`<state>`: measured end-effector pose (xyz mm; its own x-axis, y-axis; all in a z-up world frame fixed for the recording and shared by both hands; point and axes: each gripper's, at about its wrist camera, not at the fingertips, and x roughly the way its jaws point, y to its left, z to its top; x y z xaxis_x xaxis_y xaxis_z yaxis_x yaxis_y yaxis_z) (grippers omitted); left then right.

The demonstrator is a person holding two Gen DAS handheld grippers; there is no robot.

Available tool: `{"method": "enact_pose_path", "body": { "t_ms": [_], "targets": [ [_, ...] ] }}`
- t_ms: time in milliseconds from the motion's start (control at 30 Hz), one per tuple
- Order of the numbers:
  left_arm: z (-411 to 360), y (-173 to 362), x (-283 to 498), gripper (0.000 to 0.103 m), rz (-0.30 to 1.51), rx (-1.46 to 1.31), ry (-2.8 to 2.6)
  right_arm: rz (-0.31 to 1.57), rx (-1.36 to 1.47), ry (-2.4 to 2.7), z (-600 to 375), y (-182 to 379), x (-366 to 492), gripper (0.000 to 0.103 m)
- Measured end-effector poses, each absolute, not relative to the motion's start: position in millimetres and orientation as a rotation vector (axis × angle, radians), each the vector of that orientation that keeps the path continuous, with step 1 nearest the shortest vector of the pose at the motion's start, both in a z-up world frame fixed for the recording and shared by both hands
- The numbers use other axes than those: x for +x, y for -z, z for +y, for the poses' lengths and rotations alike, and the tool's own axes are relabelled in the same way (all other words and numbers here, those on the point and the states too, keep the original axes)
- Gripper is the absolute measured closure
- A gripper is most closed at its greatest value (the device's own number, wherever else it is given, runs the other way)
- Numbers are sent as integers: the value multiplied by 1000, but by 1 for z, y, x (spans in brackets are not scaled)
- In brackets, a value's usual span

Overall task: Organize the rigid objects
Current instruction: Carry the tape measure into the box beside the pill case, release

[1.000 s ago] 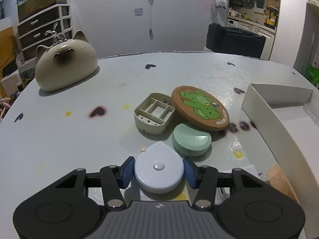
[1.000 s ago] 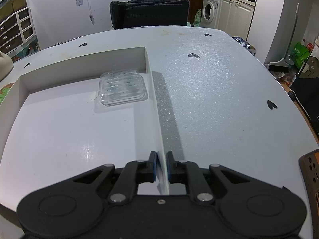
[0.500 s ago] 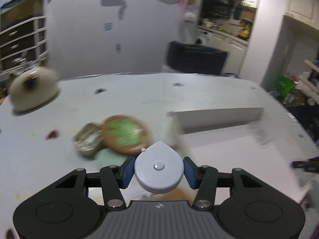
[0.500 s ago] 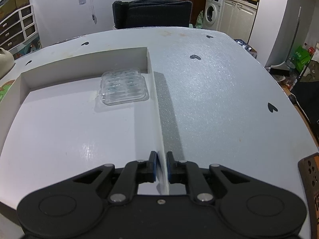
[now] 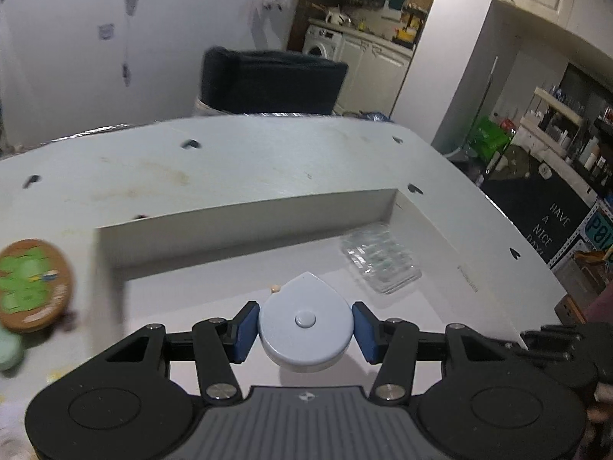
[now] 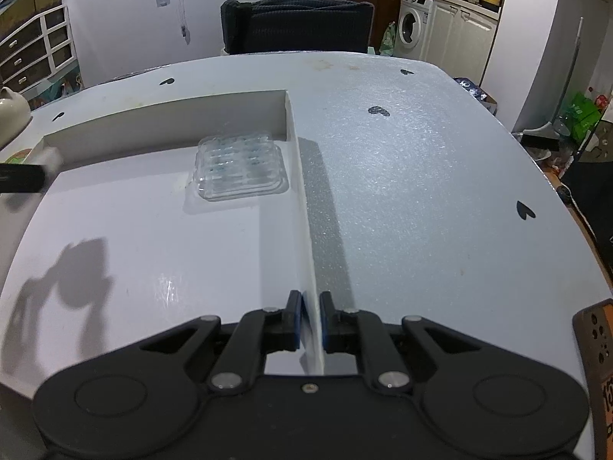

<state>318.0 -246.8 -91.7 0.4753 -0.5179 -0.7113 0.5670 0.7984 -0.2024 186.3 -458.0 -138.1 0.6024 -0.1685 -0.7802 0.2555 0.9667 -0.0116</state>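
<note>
Tape measure, rigid, light, smooth-cased: clamped across its flat sides in my left gripper, above the white box floor. My right gripper pinches the box wall.

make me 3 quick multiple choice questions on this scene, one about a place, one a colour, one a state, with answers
1. Where does the clear plastic pack lie?
A. in the white box's far right corner
B. beside the box
C. in the left gripper

2. What colour is the teardrop case?
A. green
B. pale blue
C. brown

3. What is the right gripper doing?
A. hanging open
B. pinching the box's right wall
C. holding the pack

Answers: A, it lies against the box's far and right walls; B, pale blue between darker blue fingers; B, its fingers close on the thin wall.
</note>
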Motion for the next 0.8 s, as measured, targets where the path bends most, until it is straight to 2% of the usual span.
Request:
{"method": "enact_pose_path", "body": {
  "t_ms": [300,800],
  "targets": [
    [-306,116,346,50,901,58,635,887,127,238,-461,139,185,94],
    [-327,131,378,50,915,43,539,884,154,226,-465,140,185,95]
  ]
}}
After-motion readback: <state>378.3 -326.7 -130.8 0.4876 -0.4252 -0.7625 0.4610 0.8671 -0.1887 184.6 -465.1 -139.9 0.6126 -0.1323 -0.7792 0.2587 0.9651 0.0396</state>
